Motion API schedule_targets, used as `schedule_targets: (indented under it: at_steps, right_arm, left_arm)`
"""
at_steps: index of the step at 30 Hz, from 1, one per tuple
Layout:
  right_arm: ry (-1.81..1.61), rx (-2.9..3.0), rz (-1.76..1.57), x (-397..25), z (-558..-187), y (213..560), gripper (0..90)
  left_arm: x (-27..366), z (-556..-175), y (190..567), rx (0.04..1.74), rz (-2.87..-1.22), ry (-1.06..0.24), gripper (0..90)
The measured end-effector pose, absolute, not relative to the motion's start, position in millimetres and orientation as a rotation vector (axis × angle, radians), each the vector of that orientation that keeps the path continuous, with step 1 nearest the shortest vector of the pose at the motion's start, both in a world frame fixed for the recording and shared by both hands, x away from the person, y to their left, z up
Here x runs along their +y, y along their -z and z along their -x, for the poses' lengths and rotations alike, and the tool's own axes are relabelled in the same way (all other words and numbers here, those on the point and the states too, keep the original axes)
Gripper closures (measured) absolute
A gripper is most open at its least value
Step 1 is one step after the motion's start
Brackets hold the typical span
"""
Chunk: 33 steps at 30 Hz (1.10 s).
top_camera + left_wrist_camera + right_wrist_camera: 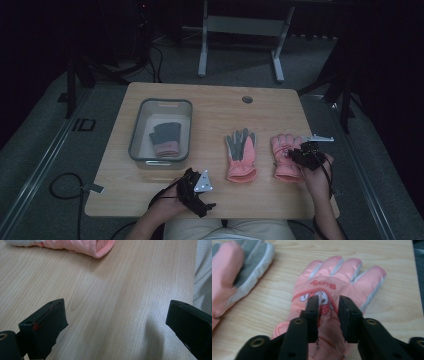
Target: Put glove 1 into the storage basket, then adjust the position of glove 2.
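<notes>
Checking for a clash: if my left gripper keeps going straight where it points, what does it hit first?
Probably bare table; the open left gripper aims right of the pink glove's cuff.

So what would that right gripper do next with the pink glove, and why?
Probably close fully and lift. The right gripper sits over the back of the pink glove, its jaws narrowed with a fold of fabric between them, and the glove lies flat on the table. A grey glove already lies in the bin, so this one likely goes there. The left gripper waits open.
</notes>
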State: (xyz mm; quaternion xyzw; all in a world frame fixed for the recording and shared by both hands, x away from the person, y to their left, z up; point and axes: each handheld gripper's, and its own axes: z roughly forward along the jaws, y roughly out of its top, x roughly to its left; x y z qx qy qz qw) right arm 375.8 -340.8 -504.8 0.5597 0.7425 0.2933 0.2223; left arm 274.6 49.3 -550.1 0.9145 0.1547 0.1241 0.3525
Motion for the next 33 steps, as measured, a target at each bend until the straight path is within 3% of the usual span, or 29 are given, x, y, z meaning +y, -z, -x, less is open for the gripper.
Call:
schedule_targets:
  at_steps: [6,12,21,26,33]
  right_arm:
    - [-0.811,2.110,-1.494,-342.7,-378.8,501.5,60.5]
    - [-0.733,2.131,-1.462,-339.9,-383.2,513.3,60.3]
    - [-0.763,2.118,-1.483,-335.6,-385.7,518.1,83.8]
    - [-0.786,2.086,-1.501,-335.3,-383.6,513.5,87.6]
    - [-0.841,2.014,-1.486,-330.6,-377.1,481.3,88.0]
  left_arm:
    - [49.6,-275.0,550.1,0.403,-2.369,-0.323,2.6]
    - [48.9,-273.8,549.8,0.398,-2.369,-0.324,2.6]
    - [48.7,-273.8,549.4,0.399,-2.366,-0.326,2.6]
    - [48.7,-273.5,549.8,0.396,-2.371,-0.332,2.6]
    - [49.2,-273.9,548.6,0.396,-2.369,-0.333,2.6]
